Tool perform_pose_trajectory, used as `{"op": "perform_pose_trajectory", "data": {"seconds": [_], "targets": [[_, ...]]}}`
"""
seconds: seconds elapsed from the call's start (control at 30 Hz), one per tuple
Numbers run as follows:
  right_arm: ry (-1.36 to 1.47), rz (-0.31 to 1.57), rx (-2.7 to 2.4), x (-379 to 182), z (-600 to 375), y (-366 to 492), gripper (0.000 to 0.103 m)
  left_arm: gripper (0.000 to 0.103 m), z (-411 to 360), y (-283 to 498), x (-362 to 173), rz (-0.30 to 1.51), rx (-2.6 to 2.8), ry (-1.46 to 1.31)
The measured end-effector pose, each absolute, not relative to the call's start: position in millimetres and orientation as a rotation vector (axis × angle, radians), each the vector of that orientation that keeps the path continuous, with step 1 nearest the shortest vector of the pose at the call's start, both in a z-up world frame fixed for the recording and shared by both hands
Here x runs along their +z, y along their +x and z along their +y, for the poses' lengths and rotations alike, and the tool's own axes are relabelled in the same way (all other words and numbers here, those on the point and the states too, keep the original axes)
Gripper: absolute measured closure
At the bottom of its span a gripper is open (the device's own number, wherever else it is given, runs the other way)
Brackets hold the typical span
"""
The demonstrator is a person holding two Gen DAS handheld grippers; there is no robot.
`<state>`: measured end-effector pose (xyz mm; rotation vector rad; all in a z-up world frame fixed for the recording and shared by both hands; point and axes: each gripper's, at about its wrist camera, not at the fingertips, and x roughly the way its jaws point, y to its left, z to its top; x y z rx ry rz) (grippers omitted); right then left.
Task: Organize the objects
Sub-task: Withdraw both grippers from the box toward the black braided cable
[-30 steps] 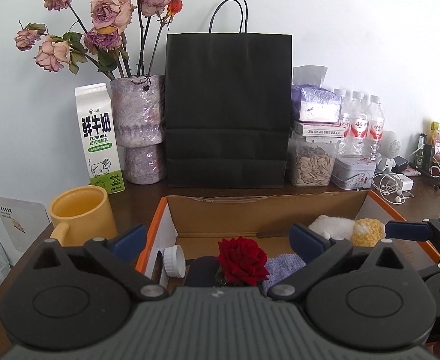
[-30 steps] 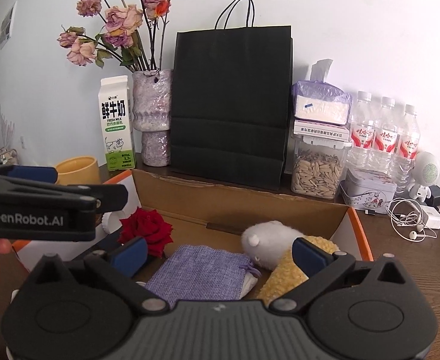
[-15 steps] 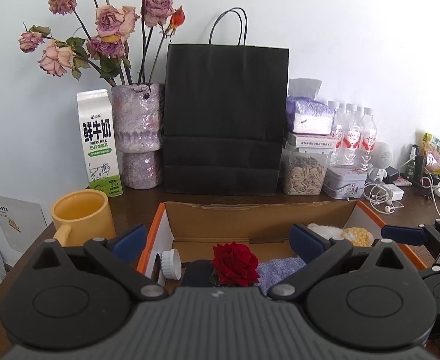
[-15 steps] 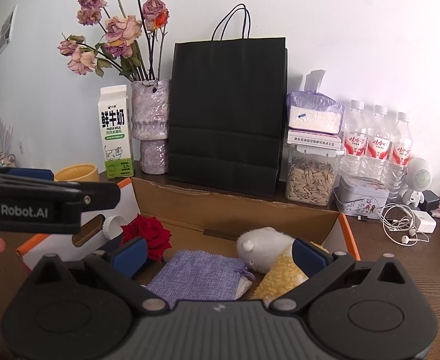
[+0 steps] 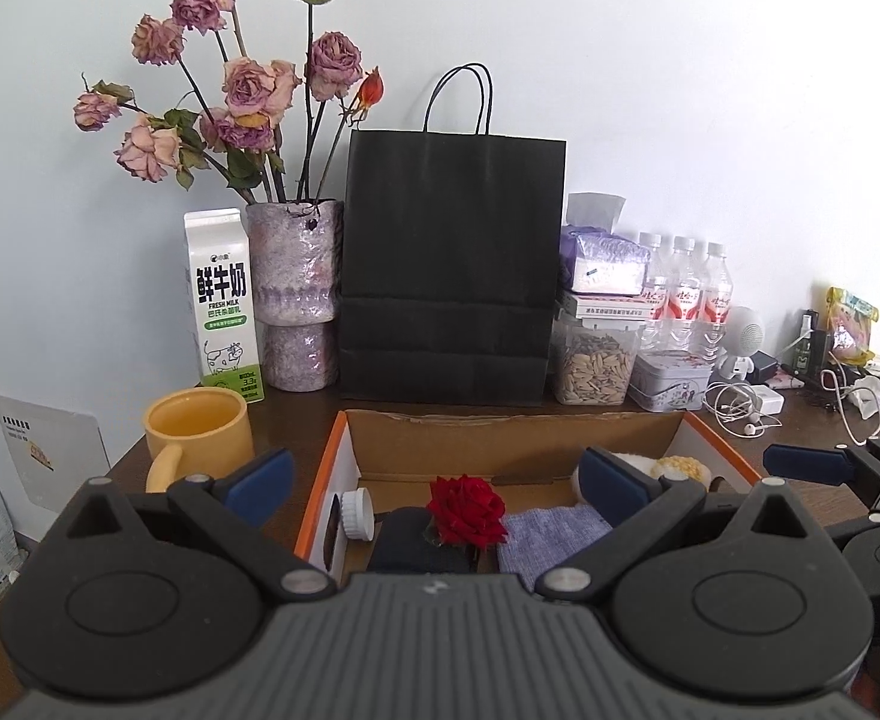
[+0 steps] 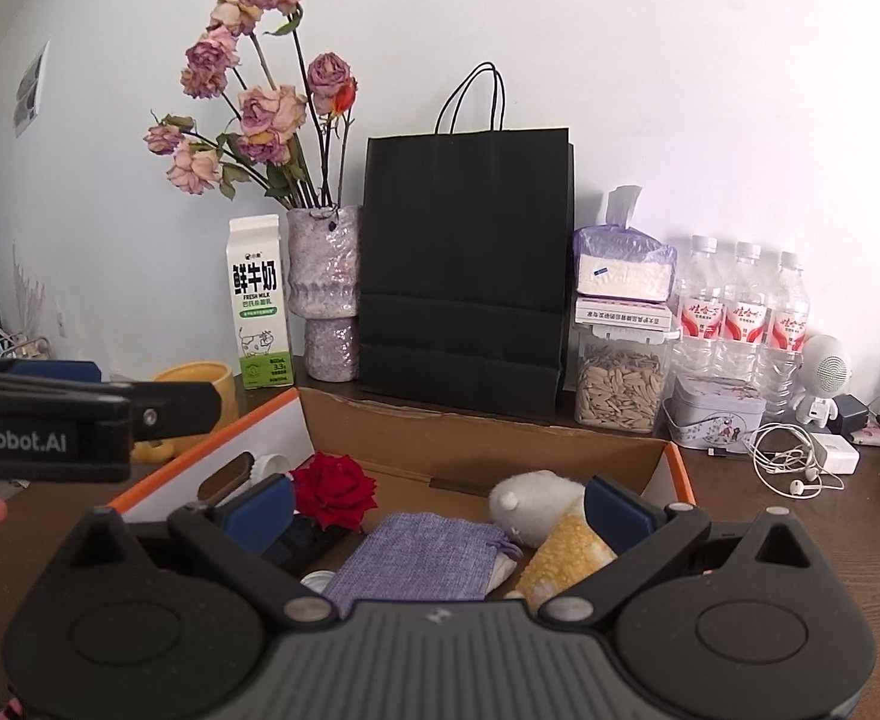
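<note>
On the bench (image 5: 296, 420), an open cardboard box (image 5: 511, 438) is seen holding a red rose (image 5: 466, 510), a purple cloth pouch (image 6: 416, 558), a white plush toy (image 6: 529, 504), a yellow knitted piece (image 6: 565, 546) and a white cap (image 5: 359, 515). Both the left gripper (image 5: 434, 480) and right gripper (image 6: 434, 510) are held above the box's near edge, jaws spread wide, nothing grasped. A black paper bag (image 5: 451, 264) stands behind the box.
</note>
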<state>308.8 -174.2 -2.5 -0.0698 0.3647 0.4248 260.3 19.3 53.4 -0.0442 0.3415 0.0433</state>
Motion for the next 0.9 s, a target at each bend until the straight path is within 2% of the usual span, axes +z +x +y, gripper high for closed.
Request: {"op": "perform_pose_trajectory", "data": {"seconds": [0.5,0.73,0.9], "targets": [[-0.050,0.379,0.424,-8,-208,225,0.000,0.000,25,187,45,0.399,0.068,-0.008],[-0.067,0.415,0.416,-20,-217,191,0.000,0.000,28,161,20,0.519,0.045,0.000],[-0.068,0.446,0.407,-30,-226,173,0.000,0.000,35,151,-5,0.668,0.013,-0.014]]}}
